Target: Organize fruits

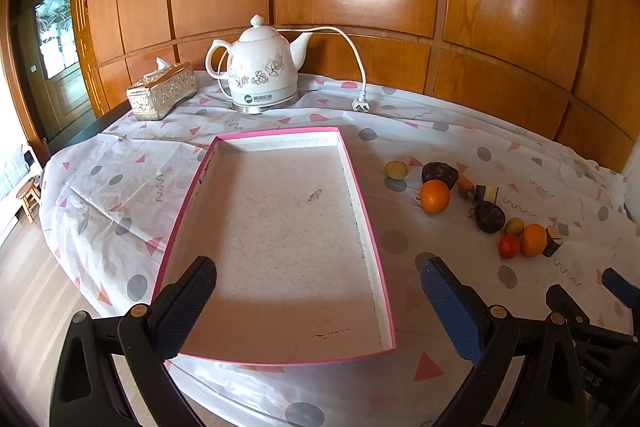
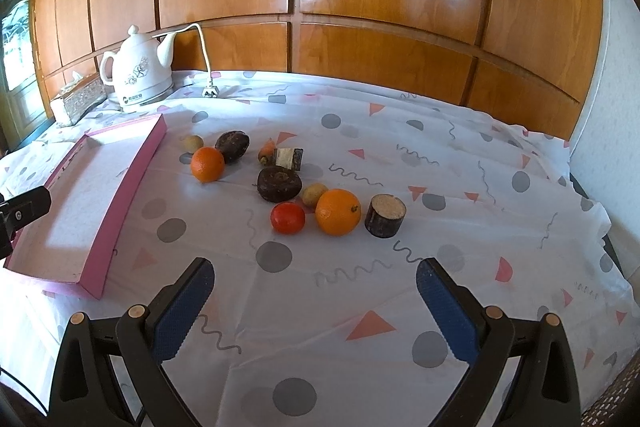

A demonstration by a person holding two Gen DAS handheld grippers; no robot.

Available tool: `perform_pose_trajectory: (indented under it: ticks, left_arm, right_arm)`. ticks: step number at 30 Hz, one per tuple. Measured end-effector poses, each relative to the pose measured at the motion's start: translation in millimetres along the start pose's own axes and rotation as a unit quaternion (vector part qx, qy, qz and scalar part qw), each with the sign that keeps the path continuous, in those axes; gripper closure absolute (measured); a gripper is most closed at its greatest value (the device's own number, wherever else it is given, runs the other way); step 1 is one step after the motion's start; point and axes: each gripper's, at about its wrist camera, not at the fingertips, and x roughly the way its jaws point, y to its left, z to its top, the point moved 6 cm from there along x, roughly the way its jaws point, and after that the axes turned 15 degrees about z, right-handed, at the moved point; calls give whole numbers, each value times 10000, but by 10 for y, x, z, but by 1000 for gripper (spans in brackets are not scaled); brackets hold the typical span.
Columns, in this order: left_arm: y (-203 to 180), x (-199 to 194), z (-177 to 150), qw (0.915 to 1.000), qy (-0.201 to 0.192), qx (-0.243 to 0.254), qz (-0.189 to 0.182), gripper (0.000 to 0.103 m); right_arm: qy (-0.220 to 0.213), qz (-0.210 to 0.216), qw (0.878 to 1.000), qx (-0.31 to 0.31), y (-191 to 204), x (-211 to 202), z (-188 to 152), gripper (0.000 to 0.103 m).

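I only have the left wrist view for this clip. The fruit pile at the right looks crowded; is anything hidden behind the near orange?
Observer: Yes. In the right wrist view the cut log piece beside the near orange shows its full round pale top.
Operator: Is the right gripper holding anything?
Observer: No. The right gripper is open, over bare tablecloth.
Operator: Anything past the fruit on the far right?
Observer: Only patterned cloth up to a pale wall.

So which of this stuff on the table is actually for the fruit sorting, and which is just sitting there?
For the job:
- pink tray
- oranges
- small red fruit
- dark round fruits

Just lying about:
- white kettle
- tissue box
- plug
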Motion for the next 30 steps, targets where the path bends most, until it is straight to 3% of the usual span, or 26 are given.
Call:
perform_pose_trajectory:
  ticks: [21, 26, 30]
  left_arm:
    - [-111, -37, -11, 9998, -30, 208, -73, 0]
    - [-201, -71, 0, 9992, -81, 309, -253, 0]
    - [-309, -100, 10, 9970, -74, 352, -689, 0]
  right_arm:
    - [-61, -182, 9993, 312, -281, -50, -9, 0]
    - [-83, -314, 9985, 433, -440, -84, -8, 0]
    - [-87, -483, 9966, 657, -678, -113, -12, 0]
